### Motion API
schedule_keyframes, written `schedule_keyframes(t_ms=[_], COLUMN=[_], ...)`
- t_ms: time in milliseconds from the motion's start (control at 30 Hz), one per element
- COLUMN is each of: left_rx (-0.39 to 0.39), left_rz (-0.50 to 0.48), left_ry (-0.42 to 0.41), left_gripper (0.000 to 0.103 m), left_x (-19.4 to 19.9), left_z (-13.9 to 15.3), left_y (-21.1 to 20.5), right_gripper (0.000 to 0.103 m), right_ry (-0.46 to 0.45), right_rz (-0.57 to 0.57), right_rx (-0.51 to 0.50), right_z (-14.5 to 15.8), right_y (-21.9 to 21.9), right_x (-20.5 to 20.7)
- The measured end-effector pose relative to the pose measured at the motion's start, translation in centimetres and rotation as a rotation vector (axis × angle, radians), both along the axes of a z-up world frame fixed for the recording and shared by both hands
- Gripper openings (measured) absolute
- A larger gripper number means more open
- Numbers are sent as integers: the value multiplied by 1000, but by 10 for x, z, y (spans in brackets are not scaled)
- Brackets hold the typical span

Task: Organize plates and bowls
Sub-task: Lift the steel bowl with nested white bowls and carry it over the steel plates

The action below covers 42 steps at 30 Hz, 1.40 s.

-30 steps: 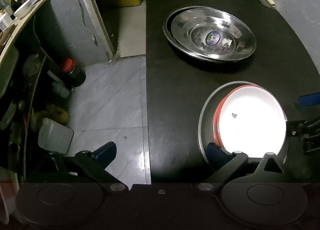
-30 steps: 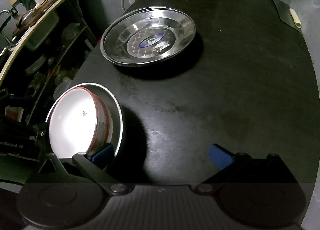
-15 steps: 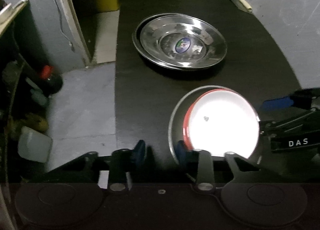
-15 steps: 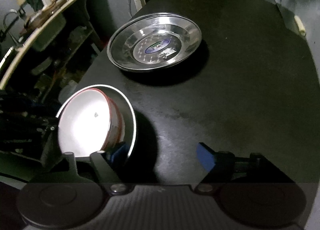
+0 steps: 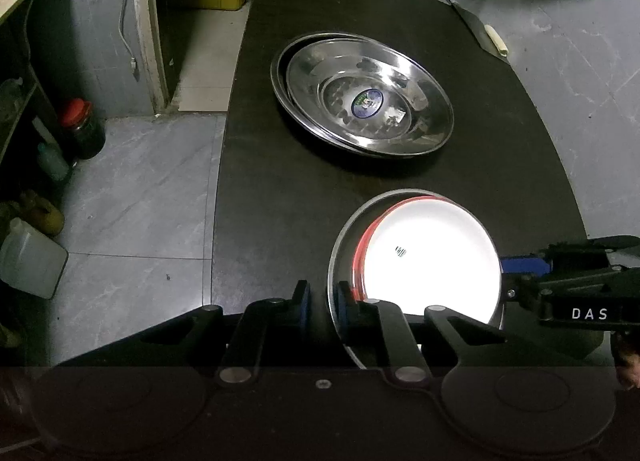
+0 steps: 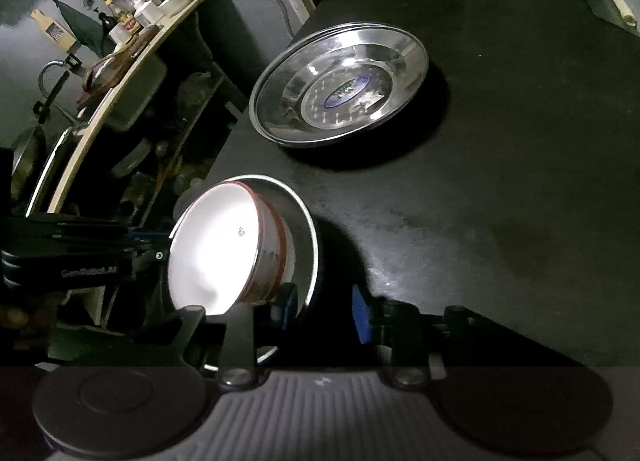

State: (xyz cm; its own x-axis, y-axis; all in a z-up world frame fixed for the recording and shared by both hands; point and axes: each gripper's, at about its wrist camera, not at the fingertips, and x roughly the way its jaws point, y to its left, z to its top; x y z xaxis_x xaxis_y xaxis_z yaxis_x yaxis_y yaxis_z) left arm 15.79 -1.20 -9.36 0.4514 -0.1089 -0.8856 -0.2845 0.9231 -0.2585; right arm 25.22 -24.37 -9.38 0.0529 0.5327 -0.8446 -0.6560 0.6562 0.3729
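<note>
A: Why both grippers on one stack?

B: The white bowl with the red band (image 5: 430, 257) sits inside a steel bowl (image 5: 340, 257) near the black table's (image 5: 280, 189) left edge. The left gripper (image 5: 323, 297) has just closed its pads over the steel rim; the right gripper (image 6: 326, 311) has been closing on the opposite rim, contact unclear.

A: Destination?

B: Probably beside the stacked steel plates (image 5: 362, 95) toward the far edge.

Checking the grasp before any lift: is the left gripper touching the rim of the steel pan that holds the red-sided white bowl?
Touching. In the left wrist view the left gripper straddles the steel pan's rim, its pads pressed on either side.
</note>
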Motion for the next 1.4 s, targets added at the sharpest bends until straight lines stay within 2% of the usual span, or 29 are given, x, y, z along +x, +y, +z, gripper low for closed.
schedule_keyframes(t_ms=[133, 233, 267, 767, 1033, 1400], left_rx=[-41, -58, -67, -50, -40, -28], left_rz=[24, 34, 23, -30, -71, -86], left_ry=[-6, -8, -15, -37, -98, -172], left_gripper=[16, 12, 7, 7, 6, 4], left_x=[-1, 0, 0, 18, 49, 101], left_z=[-2, -2, -2, 7, 25, 37], left_y=[7, 8, 7, -2, -1, 12], right_gripper=[33, 18, 18, 17, 17, 17], right_ry=[31, 59, 63, 80, 86, 25], right_rz=[-14, -10, -6, -96, -201, -237], right_rx=[17, 42, 49, 71, 129, 143], right_z=[-2, -3, -3, 3, 15, 32], right_y=[-3, -2, -1, -13, -27, -13], right_x=[1, 2, 1, 8, 29, 71])
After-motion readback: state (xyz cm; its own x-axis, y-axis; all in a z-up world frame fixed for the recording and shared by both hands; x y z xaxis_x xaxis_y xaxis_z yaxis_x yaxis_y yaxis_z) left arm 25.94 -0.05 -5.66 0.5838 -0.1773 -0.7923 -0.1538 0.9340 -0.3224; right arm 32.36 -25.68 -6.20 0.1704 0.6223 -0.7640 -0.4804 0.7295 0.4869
